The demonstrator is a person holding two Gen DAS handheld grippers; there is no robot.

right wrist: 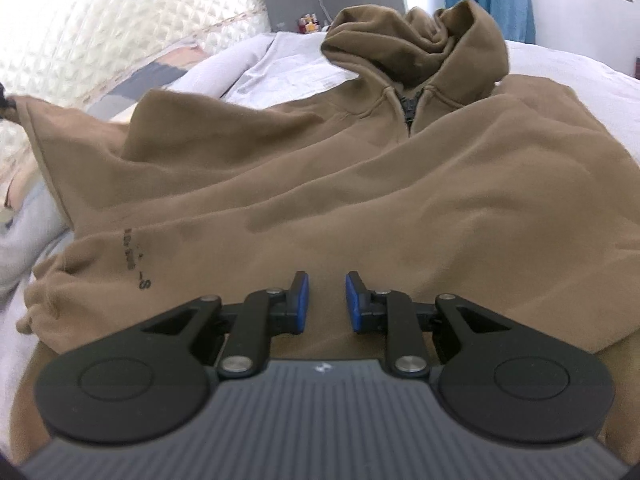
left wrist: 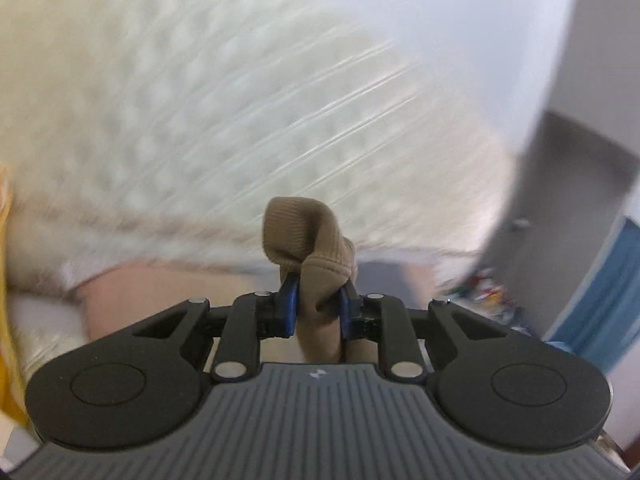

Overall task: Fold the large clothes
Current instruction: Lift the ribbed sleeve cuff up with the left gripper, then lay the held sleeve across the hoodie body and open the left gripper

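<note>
We pinch the hoodie (right wrist: 320, 184) cuff (left wrist: 308, 248) in our left gripper (left wrist: 316, 300) (ready to fold the sleeve over), while our right gripper (right wrist: 326, 302) hovers unclenched over its body, spread on the bed (right wrist: 580, 76).

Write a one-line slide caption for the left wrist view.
Left gripper pinches a ribbed brown cuff, lifted before a blurred white textured wall.
</note>
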